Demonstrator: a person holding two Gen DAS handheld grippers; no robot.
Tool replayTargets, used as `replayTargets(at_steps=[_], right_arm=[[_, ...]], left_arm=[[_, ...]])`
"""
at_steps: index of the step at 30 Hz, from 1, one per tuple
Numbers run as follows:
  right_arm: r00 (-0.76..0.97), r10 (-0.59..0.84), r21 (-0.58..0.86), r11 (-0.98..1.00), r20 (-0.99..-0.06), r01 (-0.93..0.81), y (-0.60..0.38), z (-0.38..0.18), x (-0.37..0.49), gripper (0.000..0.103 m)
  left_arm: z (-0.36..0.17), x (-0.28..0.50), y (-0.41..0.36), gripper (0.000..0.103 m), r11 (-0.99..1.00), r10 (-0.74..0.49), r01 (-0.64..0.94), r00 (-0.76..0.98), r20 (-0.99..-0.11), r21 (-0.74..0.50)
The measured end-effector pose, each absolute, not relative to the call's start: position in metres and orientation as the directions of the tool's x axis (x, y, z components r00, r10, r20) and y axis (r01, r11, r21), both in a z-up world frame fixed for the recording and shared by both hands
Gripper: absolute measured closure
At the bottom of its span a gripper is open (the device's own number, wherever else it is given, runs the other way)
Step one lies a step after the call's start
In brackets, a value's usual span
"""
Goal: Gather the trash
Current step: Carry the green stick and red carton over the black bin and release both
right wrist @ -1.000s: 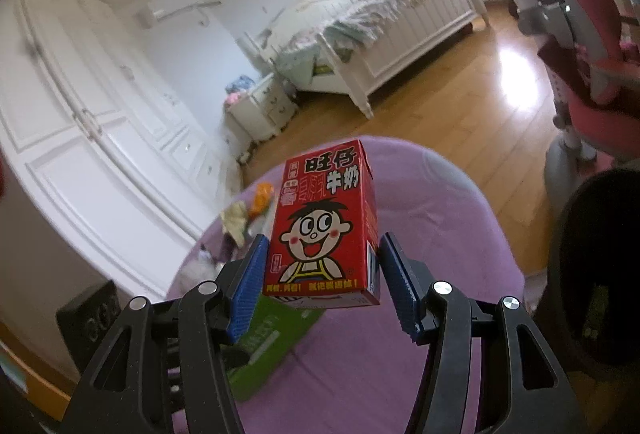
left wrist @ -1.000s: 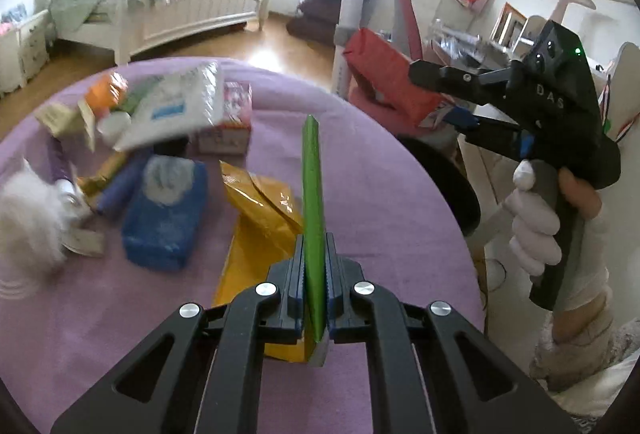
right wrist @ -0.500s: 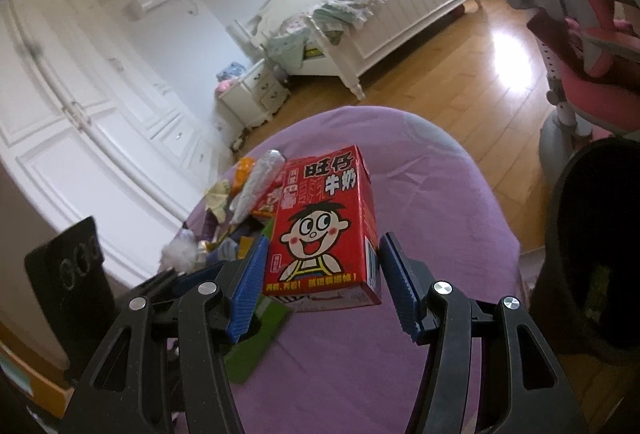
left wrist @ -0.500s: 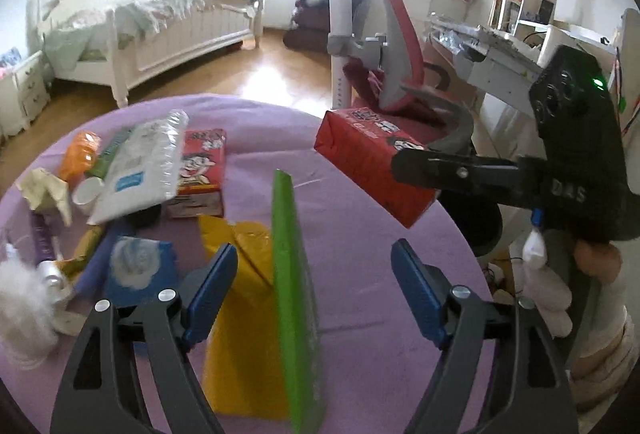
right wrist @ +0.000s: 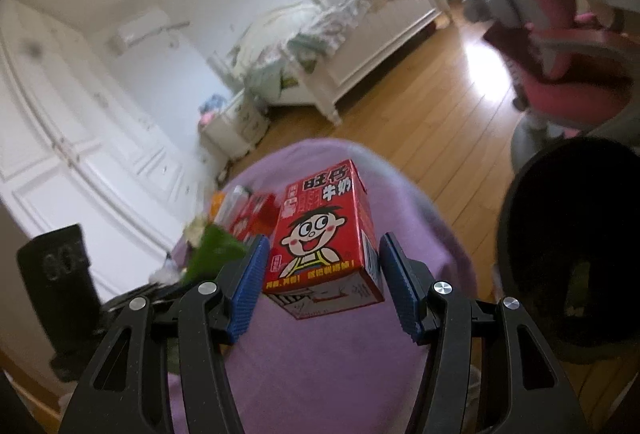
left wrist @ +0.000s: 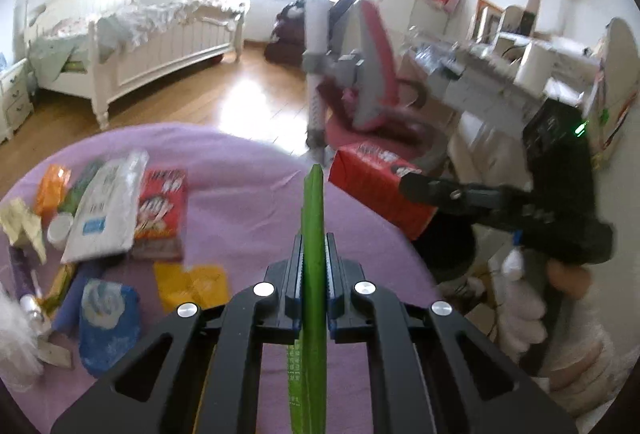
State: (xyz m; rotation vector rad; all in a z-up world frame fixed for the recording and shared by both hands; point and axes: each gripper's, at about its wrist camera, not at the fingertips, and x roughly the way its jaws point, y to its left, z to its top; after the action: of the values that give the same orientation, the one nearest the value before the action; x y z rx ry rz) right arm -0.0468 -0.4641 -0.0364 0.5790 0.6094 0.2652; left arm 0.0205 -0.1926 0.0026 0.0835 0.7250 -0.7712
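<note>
My left gripper (left wrist: 313, 246) is shut on a flat green packet (left wrist: 313, 202), held edge-on above the purple round table (left wrist: 248, 190). A red milk carton (right wrist: 320, 230) with a cartoon face sits pressed between the blue pads of my right gripper (right wrist: 324, 258), clear of the table. From the left wrist that same red carton (left wrist: 372, 186) hangs past the table's right edge, above the dark bin (left wrist: 452, 254). In the right wrist view the black bin (right wrist: 508, 218) stands on the floor at the right.
More litter lies on the table's left side: a second red carton (left wrist: 162, 210), a white pouch (left wrist: 104, 210), a blue pack (left wrist: 108, 322), a yellow wrapper (left wrist: 192, 282) and an orange packet (left wrist: 52, 186). A pink desk chair (left wrist: 372, 74) stands beyond the table.
The left jaws opened around the green packet half a second ago and have shut on it again. The right gripper carried the red carton lower and closer to the bin.
</note>
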Motion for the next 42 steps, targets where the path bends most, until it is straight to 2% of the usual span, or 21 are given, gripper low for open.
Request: replayTargets(at_steps=[6, 12, 22, 34, 36, 37, 38, 39, 40, 42], right_arm=[[0.863, 0.279, 0.569, 0.822, -0.421, 0.011, -0.515, -0.021, -0.071, 0.046], [0.892, 0.167, 0.581, 0.805, -0.420, 0.122, -0.565, -0.026, -0.091, 0.046], [0.865, 0.089, 0.613, 0.742, -0.494, 0.274, -0.622, -0.076, -0.099, 0.046], [0.842, 0.056, 0.641, 0.676, -0.537, 0.364, -0.659, -0.112, -0.098, 0.046], [0.834, 0.046, 0.645, 0.659, -0.549, 0.388, -0.666, -0.117, -0.100, 0.045], [0.828, 0.039, 0.644, 0.649, -0.559, 0.405, -0.671, -0.120, -0.102, 0.041], [0.824, 0.031, 0.643, 0.642, -0.565, 0.418, -0.674, -0.122, -0.103, 0.031], [0.821, 0.016, 0.640, 0.636, -0.571, 0.432, -0.677, -0.123, -0.106, 0.026], [0.820, 0.003, 0.636, 0.633, -0.572, 0.442, -0.679, -0.124, -0.109, 0.022], [0.817, -0.003, 0.633, 0.632, -0.576, 0.448, -0.679, -0.125, -0.112, 0.022]], left_arm=[[0.041, 0.007, -0.243, 0.093, 0.637, -0.699, 0.745, 0.450, -0.556, -0.198], [0.045, 0.004, -0.305, 0.093, 0.558, -0.753, 0.808, 0.396, -0.526, -0.190], [0.009, 0.022, -0.381, 0.093, 0.482, -0.782, 0.841, 0.284, -0.555, -0.247], [-0.025, 0.048, -0.444, 0.091, 0.463, -0.786, 0.817, 0.198, -0.585, -0.345], [-0.027, 0.054, -0.453, 0.090, 0.470, -0.786, 0.806, 0.197, -0.586, -0.359], [-0.028, 0.057, -0.457, 0.088, 0.478, -0.781, 0.801, 0.200, -0.592, -0.360], [-0.029, 0.060, -0.459, 0.084, 0.498, -0.769, 0.790, 0.213, -0.603, -0.356], [-0.029, 0.061, -0.460, 0.064, 0.520, -0.756, 0.779, 0.229, -0.613, -0.351], [-0.028, 0.062, -0.458, 0.032, 0.537, -0.749, 0.768, 0.245, -0.616, -0.348], [-0.023, 0.060, -0.447, 0.008, 0.565, -0.752, 0.751, 0.299, -0.588, -0.342]])
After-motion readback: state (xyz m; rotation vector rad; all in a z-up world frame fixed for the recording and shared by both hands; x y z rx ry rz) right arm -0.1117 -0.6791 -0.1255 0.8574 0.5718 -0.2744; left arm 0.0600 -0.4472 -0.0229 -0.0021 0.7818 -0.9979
